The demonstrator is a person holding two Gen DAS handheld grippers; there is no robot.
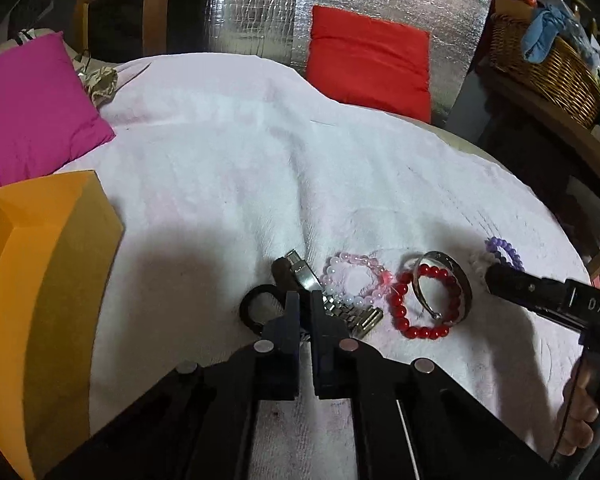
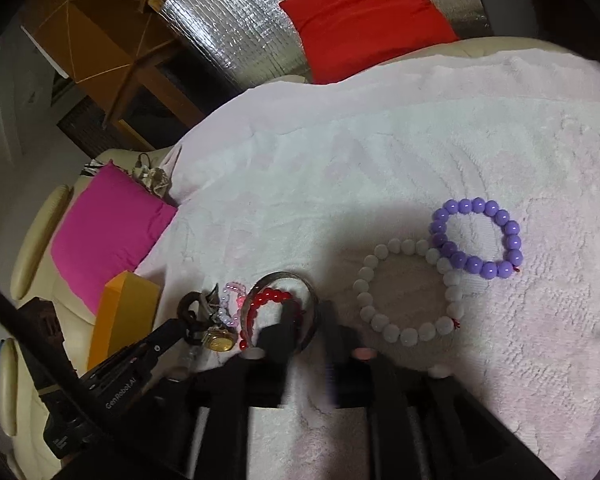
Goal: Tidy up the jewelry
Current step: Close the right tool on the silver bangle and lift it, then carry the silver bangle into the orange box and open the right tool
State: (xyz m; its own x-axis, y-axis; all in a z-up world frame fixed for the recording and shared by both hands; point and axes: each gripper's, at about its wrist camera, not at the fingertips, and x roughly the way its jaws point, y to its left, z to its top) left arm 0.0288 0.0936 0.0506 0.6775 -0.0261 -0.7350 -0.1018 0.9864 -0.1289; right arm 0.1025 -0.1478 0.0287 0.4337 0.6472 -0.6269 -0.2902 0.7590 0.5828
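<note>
Surface: a pale pink towel (image 1: 228, 184) spread over a cream sofa or bed, not a worktop; the jewelry lies in a loose row along its near edge.
Left cluster: a metal-link watch (image 1: 350, 314) with a gold face, tangled with a dark ring-shaped piece (image 1: 256, 308) and a pink-and-white bead bracelet (image 1: 354, 280).
Middle: a red bead bracelet (image 1: 424, 300) lying partly inside a silver bangle (image 1: 460, 276).
Right: a white bead bracelet (image 2: 408, 288) touching a purple bead bracelet (image 2: 476, 236), which overlaps it at the far right.
Container: an orange box (image 1: 40, 280) at the left edge of the towel, probably where the pieces go.
Left gripper (image 1: 305, 308): jaws nearly together over the watch band; something thin may sit between them, but I cannot tell whether they grip it.
Right gripper (image 2: 306, 320): jaws apart and holding nothing, tips blurred, low over the near side of the bangle and red bracelet.
Step in hand: my judgement is an early pick, with every piece on the towel and none visibly in the box.
Next move: the left jaws need a firm pinch on one strand only, lifted clear of the tangle before carrying it left to the box; the right jaws should settle on either the bangle or the red beads.
Risk: overlapping pieces may drag each other along.
Hard to make out: the box's inside is not shown, and whether it is open is unclear; the dark piece's nature is uncertain; the watch face is partly hidden by the left gripper in the right view.
</note>
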